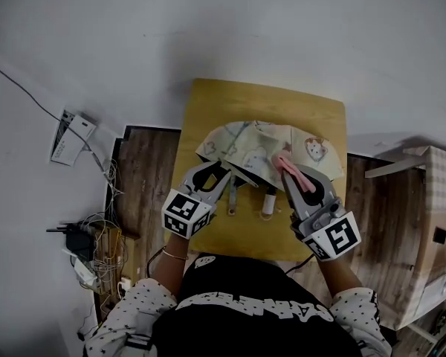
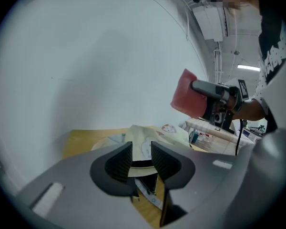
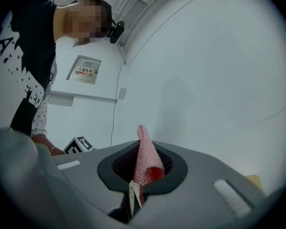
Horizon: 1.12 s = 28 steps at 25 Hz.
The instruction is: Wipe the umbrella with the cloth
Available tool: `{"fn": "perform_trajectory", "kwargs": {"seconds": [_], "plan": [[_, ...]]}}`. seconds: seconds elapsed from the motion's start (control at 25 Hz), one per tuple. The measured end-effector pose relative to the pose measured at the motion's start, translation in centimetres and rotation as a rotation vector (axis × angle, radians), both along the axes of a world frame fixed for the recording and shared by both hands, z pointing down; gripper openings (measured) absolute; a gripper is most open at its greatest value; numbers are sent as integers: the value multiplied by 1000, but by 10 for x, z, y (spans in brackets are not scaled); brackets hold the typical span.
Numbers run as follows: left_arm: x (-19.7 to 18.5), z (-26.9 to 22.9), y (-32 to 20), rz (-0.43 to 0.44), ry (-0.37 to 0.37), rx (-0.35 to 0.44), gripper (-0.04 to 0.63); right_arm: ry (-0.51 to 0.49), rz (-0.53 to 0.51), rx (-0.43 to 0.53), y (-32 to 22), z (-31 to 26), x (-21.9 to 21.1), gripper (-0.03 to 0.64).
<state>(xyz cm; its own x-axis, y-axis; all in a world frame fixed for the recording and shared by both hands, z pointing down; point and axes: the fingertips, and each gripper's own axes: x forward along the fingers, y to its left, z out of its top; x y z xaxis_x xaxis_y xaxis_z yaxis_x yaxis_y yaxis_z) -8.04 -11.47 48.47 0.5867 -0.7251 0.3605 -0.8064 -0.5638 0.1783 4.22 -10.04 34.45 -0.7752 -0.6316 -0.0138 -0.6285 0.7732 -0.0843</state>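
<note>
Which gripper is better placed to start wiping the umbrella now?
Right: the right gripper is shut on the pink cloth, by the umbrella. The left gripper is open, without cloth, at the umbrella's near edge, probably better for steadying.

A small square table [image 1: 208, 110] with a yellow wooden top stands pushed against a white wall, its far half bare. Across its middle lies a cream fabric umbrella [image 1: 245, 151] printed with pale cartoon figures, the rumpled canopy spreading from left of centre almost to the table's right edge. From under the canopy a dark shaft ends in a white cylindrical handle [image 1: 267, 208] on the near part of the top, and a slim grey piece [image 1: 232, 201], too small to identify, lies just left of it.
</note>
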Motion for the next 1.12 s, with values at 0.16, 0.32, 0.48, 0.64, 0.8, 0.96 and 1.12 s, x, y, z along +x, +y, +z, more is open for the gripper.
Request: {"fn": "perform_trajectory", "kwargs": {"seconds": [0.16, 0.32, 0.48, 0.64, 0.8, 0.96, 1.12], "plan": [[-2, 19, -15, 0, -3, -37, 112, 27, 7, -19, -7, 8, -6, 29], [-4, 41, -26, 3, -3, -91, 133, 39, 21, -30, -12, 12, -7, 29], [-1, 58, -31, 20, 26, -153, 158, 57, 36, -44, -17, 16, -6, 29], [4, 62, -34, 20, 94, -192, 156, 71, 46, -49, -22, 19, -3, 29], [6, 54, -35, 37, 113, -163, 30, 91, 48, -46, -30, 25, -4, 29], [7, 47, -32, 49, 147, -169, 5, 158, 54, -20, -44, 34, -8, 29], [9, 40, -25, 61, 155, -168, 5, 297, 13, 36, -58, 47, -28, 29]]}}
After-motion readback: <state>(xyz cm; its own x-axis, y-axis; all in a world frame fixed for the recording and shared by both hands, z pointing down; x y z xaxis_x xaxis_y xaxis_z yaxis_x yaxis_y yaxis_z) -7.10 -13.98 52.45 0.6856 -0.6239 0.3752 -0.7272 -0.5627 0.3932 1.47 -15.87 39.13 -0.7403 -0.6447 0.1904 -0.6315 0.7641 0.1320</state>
